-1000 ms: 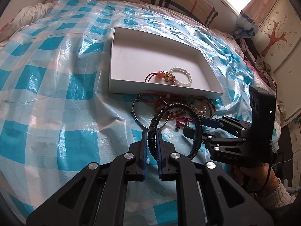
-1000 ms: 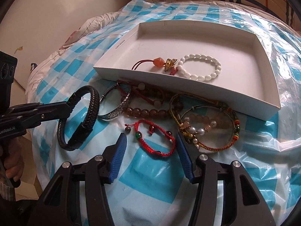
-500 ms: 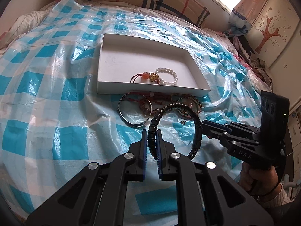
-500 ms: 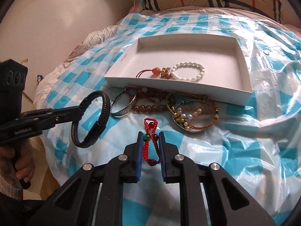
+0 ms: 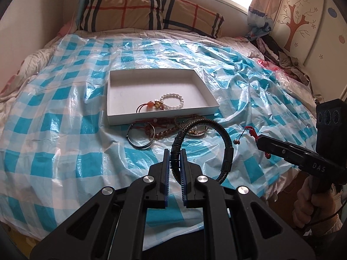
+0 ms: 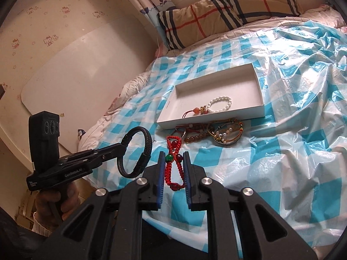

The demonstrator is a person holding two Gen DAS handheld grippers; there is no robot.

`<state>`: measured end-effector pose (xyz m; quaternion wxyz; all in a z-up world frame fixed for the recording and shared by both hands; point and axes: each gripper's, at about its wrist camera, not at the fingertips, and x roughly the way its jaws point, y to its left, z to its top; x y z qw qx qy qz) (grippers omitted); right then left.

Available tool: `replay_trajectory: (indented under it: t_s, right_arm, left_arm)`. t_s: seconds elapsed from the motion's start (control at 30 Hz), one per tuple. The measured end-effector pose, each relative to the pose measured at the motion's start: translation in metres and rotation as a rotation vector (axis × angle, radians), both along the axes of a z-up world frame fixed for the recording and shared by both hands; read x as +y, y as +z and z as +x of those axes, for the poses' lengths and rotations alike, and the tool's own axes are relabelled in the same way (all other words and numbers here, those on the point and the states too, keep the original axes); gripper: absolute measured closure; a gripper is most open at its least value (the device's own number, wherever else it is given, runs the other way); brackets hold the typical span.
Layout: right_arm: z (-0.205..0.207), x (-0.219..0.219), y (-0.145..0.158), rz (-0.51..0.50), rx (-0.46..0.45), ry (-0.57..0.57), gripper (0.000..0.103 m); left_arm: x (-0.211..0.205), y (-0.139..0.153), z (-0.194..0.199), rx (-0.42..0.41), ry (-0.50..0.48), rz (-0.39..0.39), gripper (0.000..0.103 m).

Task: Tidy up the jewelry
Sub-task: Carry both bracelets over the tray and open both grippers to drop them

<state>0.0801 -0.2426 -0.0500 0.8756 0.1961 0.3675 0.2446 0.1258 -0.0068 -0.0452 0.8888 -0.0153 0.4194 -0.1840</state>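
Checked plastic sheet (image 5: 65, 112) is covering the bed; your left gripper (image 5: 174, 151) is clamping the black braided bracelet (image 5: 219, 130), your right gripper (image 6: 173, 158) pinching the red cord bracelet (image 6: 173, 164), both hanging short of the white tray (image 5: 156, 117).

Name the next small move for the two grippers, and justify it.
Probably carry both forward over the white box: the left gripper grips the black bracelet, the right gripper the red one, both lifted off the bed.
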Motion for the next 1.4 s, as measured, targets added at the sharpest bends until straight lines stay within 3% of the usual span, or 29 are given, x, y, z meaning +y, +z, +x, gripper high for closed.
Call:
replay_trajectory:
  t_s: [1.03, 1.4]
  right_arm:
    - [-0.081, -0.002, 0.061, -0.033, -0.185, -0.029, 0.086]
    - [-0.081, -0.004, 0.064, -0.048, -0.218, -0.046, 0.086]
  left_arm:
    - [-0.007, 0.064, -0.068, -0.146, -0.023, 0.035, 0.095]
    - [-0.006, 0.069, -0.071, -0.159, -0.016, 0.027, 0.095]
